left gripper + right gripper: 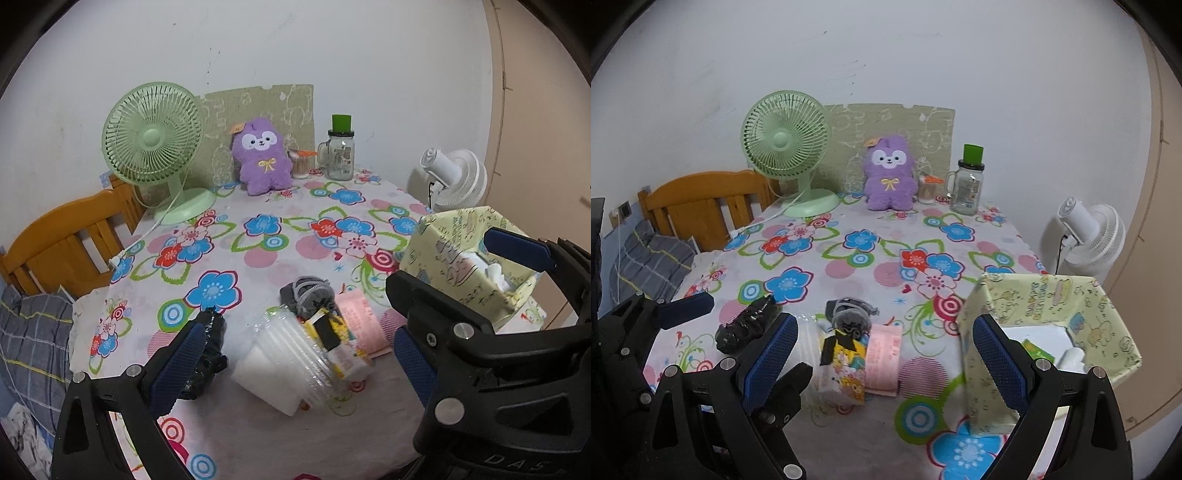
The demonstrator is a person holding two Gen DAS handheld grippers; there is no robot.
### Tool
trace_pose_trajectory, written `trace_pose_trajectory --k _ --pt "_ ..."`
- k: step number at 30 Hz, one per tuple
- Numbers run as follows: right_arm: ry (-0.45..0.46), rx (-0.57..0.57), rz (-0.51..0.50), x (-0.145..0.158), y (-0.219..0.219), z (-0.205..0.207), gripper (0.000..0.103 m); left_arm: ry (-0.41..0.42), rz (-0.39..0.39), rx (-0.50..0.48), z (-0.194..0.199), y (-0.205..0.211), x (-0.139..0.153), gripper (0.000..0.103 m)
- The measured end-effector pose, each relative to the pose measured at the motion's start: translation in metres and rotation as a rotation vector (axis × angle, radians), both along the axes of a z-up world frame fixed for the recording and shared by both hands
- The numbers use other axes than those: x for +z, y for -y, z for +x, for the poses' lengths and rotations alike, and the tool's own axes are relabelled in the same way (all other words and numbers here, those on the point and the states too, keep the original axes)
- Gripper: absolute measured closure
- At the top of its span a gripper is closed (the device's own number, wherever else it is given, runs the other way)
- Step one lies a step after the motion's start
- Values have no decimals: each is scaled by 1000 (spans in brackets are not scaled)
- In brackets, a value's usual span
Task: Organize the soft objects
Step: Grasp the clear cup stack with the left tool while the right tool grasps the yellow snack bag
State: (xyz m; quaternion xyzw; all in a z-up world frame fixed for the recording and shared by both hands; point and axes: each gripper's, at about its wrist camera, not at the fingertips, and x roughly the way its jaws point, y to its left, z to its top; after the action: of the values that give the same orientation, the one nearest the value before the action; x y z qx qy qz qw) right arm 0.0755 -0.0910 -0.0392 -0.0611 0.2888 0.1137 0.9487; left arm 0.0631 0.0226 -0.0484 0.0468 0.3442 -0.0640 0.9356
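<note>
A grey sock bundle point(310, 295) point(849, 317), a yellow tissue pack point(332, 332) point(846, 365), a pink pack point(364, 325) point(884, 358) and a wrapped stack of plastic cups point(280, 369) lie together on the flowered tablecloth. A crumpled black bag point(208, 347) point(746, 325) lies just left of them, against my left gripper's left finger. My left gripper point(295, 363) is open around the cups. My right gripper point(886, 362) is open, its right finger at the near wall of the yellow patterned box point(461, 243) point(1034, 295). A purple plush point(262, 155) point(890, 173) sits by the back wall.
A green fan point(155, 147) point(783, 140), a glass jar point(340, 155) point(967, 188) and a swab pot point(300, 162) stand at the back. A white fan point(1089, 236) is off the table's right edge. A wooden headboard point(701, 199) and a pillow point(650, 258) are at the left.
</note>
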Motion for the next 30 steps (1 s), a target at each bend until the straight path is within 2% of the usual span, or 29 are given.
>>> trace_pose_trajectory --k 5,9,21,30 --pt "-24 6 8 -12 -11 9 6 -20 12 5 7 -12 -12 0" --pt "-53 11 11 -24 -19 18 7 -44 -7 30 14 -24 -22 0" --pt "-159 45 -17 -60 -38 44 17 -132 -47 69 29 -42 -56 1" --pt "-234 35 -29 -81 -40 58 29 -175 -66 22 35 -28 -71 1"
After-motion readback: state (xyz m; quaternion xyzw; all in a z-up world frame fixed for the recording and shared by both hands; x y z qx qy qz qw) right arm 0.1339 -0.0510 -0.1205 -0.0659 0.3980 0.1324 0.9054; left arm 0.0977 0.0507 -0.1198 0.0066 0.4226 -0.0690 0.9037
